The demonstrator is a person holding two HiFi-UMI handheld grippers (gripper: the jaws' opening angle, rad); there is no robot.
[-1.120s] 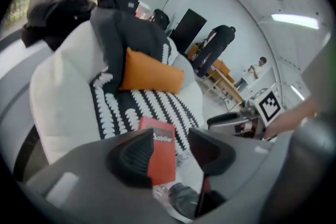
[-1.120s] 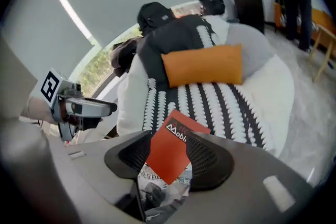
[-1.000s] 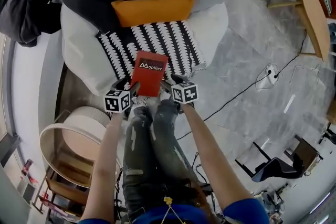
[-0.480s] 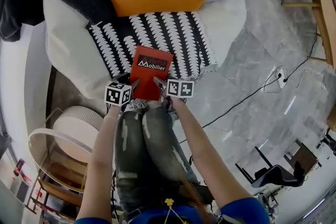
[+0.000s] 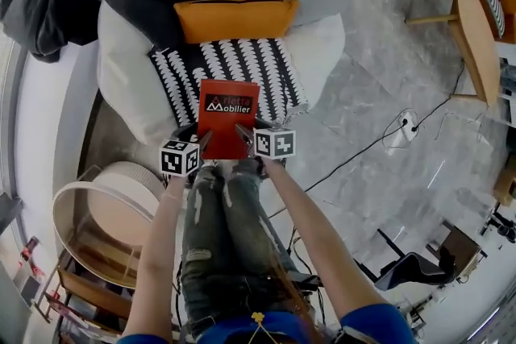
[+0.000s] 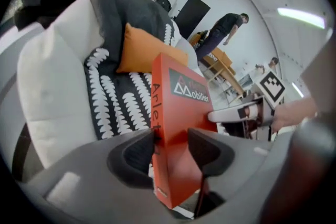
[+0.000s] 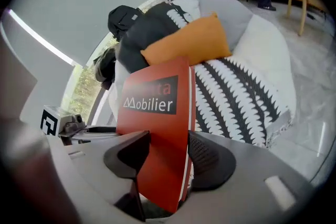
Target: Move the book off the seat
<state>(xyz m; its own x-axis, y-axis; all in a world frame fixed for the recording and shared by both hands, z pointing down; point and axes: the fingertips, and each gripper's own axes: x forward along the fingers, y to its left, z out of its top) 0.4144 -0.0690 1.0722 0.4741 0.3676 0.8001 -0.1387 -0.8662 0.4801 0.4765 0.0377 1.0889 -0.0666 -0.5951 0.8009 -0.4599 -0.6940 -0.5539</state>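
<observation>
**Book** (image 5: 228, 115): red, with a lettered cover, held tilted up over the front of the seat (image 5: 129, 93), a white armchair, above the patterned throw (image 5: 270, 68). Whether its lower edge is clear of the throw cannot be told.

**Left hand-held gripper** (image 6: 170, 140): the jaws have just been closing and now clamp the book's lower corner at the spine. One pad is on the spine side and the other on the front cover.

**Right hand-held gripper** (image 7: 167, 145): the jaws have likewise just been closing and now press on both faces of the opposite lower corner, at the fore edge.

**Risks, as judged.**
- (a) Both grips sit low on the book, so the free upper part may tip and lever the book out of the pads.
- (b) The right grip holds loose pages at the fore edge. A weak squeeze could let the inner pages sag or fan out.
- (c) Hands that rise or draw back unevenly would twist the book between the two grips and could free one corner.
- (d) A low carry could catch the throw and drag it off the seat.
- (e) The cable (image 5: 355, 155) lies on the floor to the right of the person's legs. A step that way could snag it.

**Containers.**
- Dark bag (image 5: 40, 4), far left beside the seat: contents hidden.
- Round rimmed stand (image 5: 61, 209), lower left: nothing can be made out in it.
</observation>
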